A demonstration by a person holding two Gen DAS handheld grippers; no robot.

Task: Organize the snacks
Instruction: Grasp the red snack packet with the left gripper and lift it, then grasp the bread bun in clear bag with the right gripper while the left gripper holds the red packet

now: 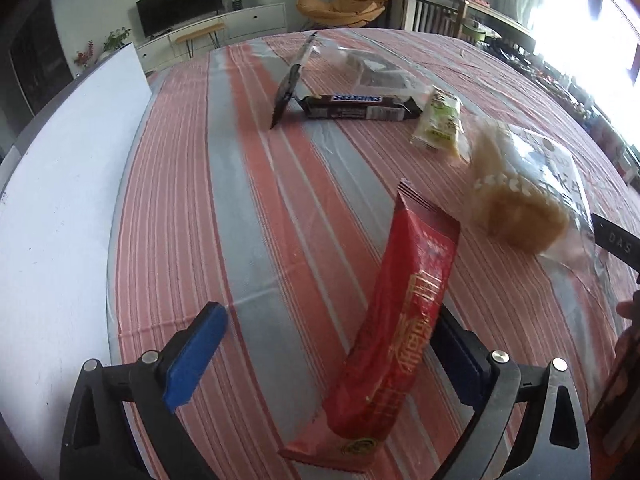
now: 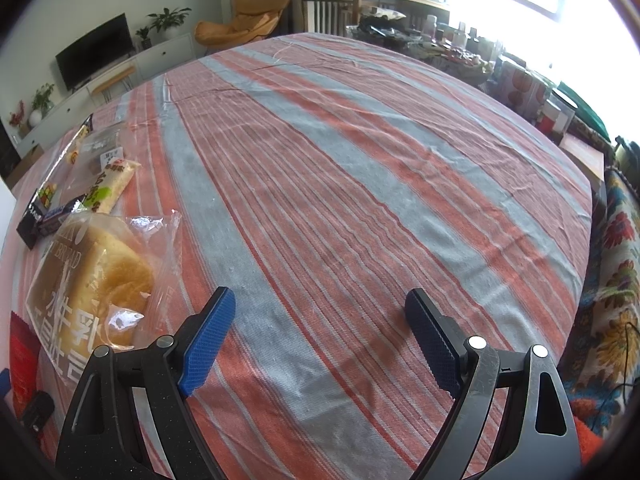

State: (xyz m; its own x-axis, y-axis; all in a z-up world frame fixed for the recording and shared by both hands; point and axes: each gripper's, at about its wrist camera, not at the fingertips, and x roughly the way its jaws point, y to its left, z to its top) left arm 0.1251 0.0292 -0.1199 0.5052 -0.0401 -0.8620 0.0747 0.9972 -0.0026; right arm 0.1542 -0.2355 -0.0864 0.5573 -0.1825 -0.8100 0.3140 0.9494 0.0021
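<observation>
While the left gripper (image 1: 332, 336) stands with its jaws wide apart, the red snack pack (image 1: 394, 316) sits between them, leaning against the right-hand pad and well clear of the left one; neither pad visibly presses it, so I judge it released, not gripped. Its lower end rests on the striped tablecloth (image 1: 248, 208). Beyond it lie the bagged bread (image 1: 520, 204), a green-and-white wrapped snack (image 1: 438, 122), a Snickers bar (image 1: 360, 107) and a clear bag (image 1: 372, 70) with a dark pack (image 1: 290, 84) standing on edge. A white board (image 1: 68, 168) sits at the cloth's left edge.

From the right wrist view, the right gripper (image 2: 320, 332) is likewise wide, with nothing between its pads, hovering over bare cloth. The bread (image 2: 100, 276) lies just beside its left finger; the other snacks cluster further back, and a strip of the red pack (image 2: 22, 356) shows at the frame's left edge.

Assessment: the step in hand appears to be setting the red pack down beside the bread. To do it well, the left gripper should back straight out, keeping the right-hand pad from dragging the leaning pack. Risk: the pack may topple onto the bread.
</observation>
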